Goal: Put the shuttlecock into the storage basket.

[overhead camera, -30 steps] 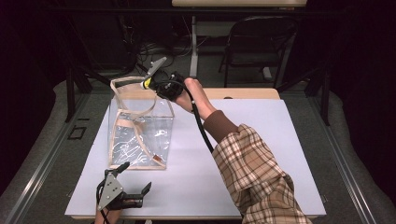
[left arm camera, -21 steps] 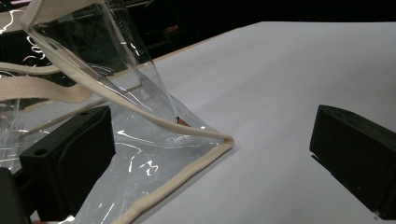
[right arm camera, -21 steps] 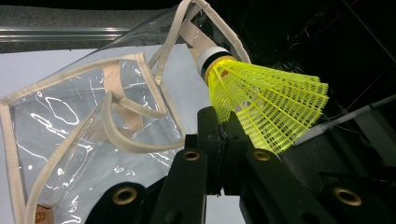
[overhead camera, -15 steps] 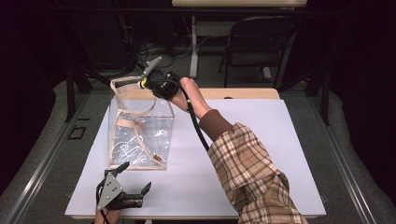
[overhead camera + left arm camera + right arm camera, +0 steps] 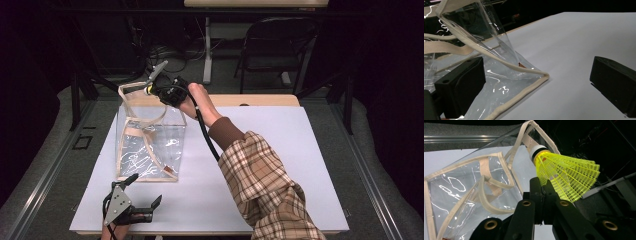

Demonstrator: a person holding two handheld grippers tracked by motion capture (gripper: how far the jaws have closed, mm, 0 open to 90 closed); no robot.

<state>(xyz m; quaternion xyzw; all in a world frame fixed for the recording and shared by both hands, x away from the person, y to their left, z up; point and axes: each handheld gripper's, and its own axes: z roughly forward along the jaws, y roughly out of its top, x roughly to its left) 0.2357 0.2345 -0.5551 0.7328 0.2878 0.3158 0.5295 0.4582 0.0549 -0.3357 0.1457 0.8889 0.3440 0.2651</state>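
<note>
Between the earlier high views and this moment the right gripper (image 5: 159, 89) shifts only slightly above the bag's far rim, and the left gripper (image 5: 131, 204) stays resting at the near edge of the table (image 5: 280, 200); near to far, the layout is as follows. At the near edge, the left gripper lies on the white surface with its jaws standing apart and nothing between them; in the left gripper view the near bottom corner of the clear bag (image 5: 506, 87) lies between the two black jaws without being pressed. Beyond it, the clear bag (image 5: 150, 145) stands upright on the table's left half, its cream-trimmed mouth open upward and its cream straps (image 5: 145, 122) drooping inside; farther off, the right gripper hovers at the bag's far top rim, held by the hand (image 5: 196, 99) on a plaid-sleeved arm; its jaws are clamped together on the skirt of a yellow shuttlecock (image 5: 564, 173), whose white cork end points toward the bag's mouth.
</note>
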